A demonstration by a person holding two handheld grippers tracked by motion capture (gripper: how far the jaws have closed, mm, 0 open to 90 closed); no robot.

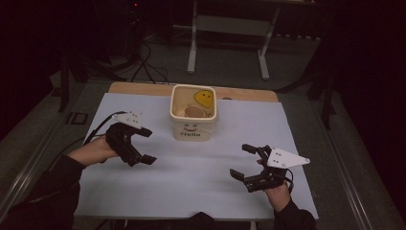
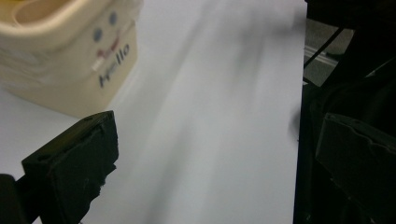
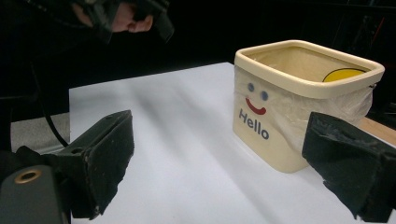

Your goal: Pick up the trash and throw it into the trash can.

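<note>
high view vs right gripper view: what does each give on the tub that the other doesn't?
High view alone: the inside of the cream tub, holding a brown round thing and a yellow smiley face on the far wall, and both grippers, left gripper and right gripper, open and apart from the tub.

Right gripper view alone: clear film wrapped around the tub's side, and its own fingers close up.

Both: the tub upright on the white table, its front printed with a face and "Hello".
</note>
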